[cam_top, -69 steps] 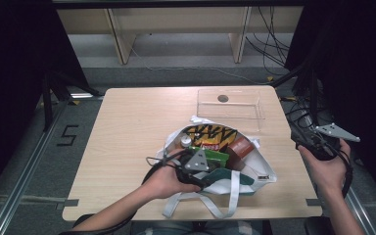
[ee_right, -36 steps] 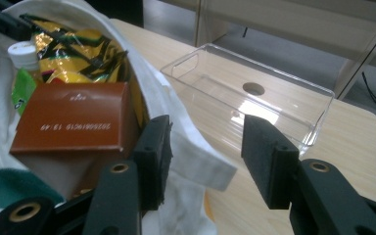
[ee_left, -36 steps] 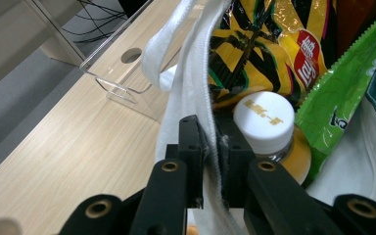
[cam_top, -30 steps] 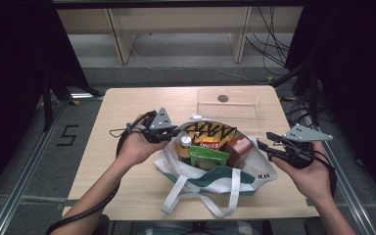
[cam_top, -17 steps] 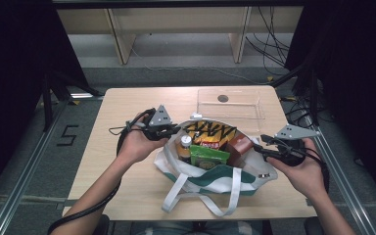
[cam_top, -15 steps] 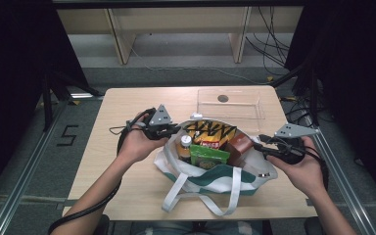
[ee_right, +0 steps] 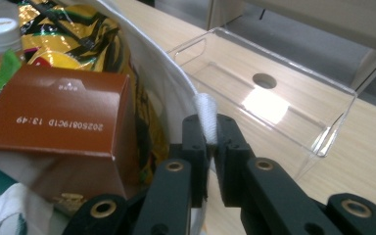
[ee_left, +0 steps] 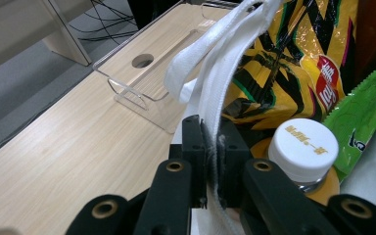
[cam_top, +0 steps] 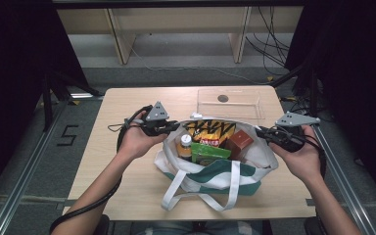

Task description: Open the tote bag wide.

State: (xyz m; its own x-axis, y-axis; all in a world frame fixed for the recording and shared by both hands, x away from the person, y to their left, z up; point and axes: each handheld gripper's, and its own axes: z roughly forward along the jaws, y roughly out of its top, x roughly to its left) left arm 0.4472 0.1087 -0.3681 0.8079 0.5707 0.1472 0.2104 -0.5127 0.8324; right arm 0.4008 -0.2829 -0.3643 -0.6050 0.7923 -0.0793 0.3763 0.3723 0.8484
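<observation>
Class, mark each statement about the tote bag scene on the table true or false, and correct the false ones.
1. The left gripper is clamped on the white rim of the tote bag. True.
2. The right gripper hangs open above the table. False: its jaws, which have just been closing, pinch the bag's white rim on the opposite side.
3. A brown box sits inside the bag. True.
4. The bottle in the bag has a red cap. False: the cap is white.
5. The clear plastic tray holds the yellow snack packet. False: the packet is in the bag, and the tray stands beyond it.
</observation>
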